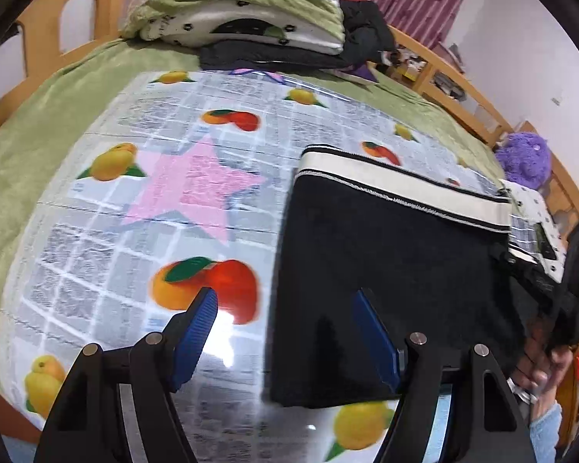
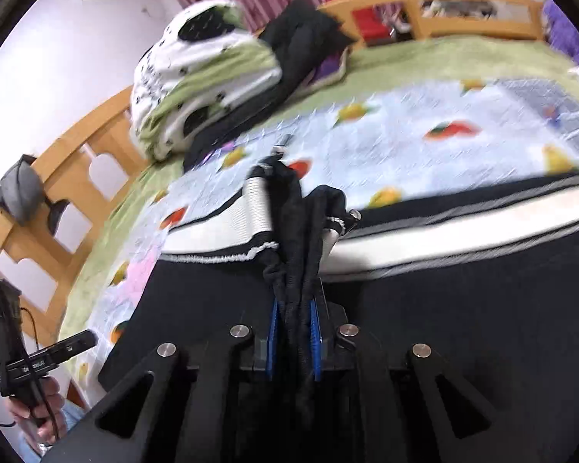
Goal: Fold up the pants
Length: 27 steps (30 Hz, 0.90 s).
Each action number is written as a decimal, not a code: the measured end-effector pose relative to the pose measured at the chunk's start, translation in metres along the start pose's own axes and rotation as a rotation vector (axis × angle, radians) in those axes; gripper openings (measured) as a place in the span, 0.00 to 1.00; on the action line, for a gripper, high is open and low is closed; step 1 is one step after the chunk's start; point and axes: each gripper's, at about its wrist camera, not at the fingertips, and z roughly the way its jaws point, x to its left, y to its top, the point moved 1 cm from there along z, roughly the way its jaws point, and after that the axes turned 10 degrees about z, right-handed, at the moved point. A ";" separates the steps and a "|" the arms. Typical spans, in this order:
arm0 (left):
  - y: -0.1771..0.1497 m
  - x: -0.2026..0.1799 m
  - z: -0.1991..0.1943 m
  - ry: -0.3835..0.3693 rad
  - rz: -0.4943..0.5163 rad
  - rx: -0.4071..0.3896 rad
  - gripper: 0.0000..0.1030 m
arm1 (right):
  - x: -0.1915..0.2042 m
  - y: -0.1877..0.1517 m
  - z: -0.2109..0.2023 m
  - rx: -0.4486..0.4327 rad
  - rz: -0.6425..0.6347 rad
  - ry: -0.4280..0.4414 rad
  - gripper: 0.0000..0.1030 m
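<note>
Pinched pants (image 2: 297,231) only right-wrist

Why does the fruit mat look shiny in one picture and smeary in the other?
Left wrist view: a light bounces off the glossy mat as white glare near the open left gripper, and the fisheye lens bulges the mat round. Right wrist view: the mat is streaked by motion blur, while the black pants pinched in the right gripper stay sharper.
</note>
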 end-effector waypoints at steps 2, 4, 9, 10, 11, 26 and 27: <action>0.001 -0.012 0.003 -0.010 0.026 0.003 0.69 | -0.012 0.004 0.007 0.001 -0.023 -0.103 0.15; 0.001 -0.024 0.007 -0.004 0.056 0.011 0.69 | -0.030 0.002 0.031 0.088 0.038 -0.124 0.19; 0.001 -0.051 0.004 0.017 0.138 -0.012 0.69 | -0.040 -0.007 0.015 0.088 0.081 -0.120 0.22; -0.002 -0.055 0.005 0.023 0.153 -0.013 0.69 | -0.038 -0.012 -0.003 0.043 0.067 -0.114 0.25; -0.004 -0.057 0.007 0.026 0.159 -0.007 0.69 | -0.038 -0.016 -0.016 0.016 0.057 -0.105 0.29; -0.037 -0.035 0.010 0.106 0.128 -0.004 0.74 | -0.046 -0.082 -0.074 -0.023 -0.023 -0.116 0.43; -0.037 -0.030 0.007 0.109 0.112 -0.010 0.74 | -0.052 -0.079 -0.085 -0.056 0.000 -0.126 0.43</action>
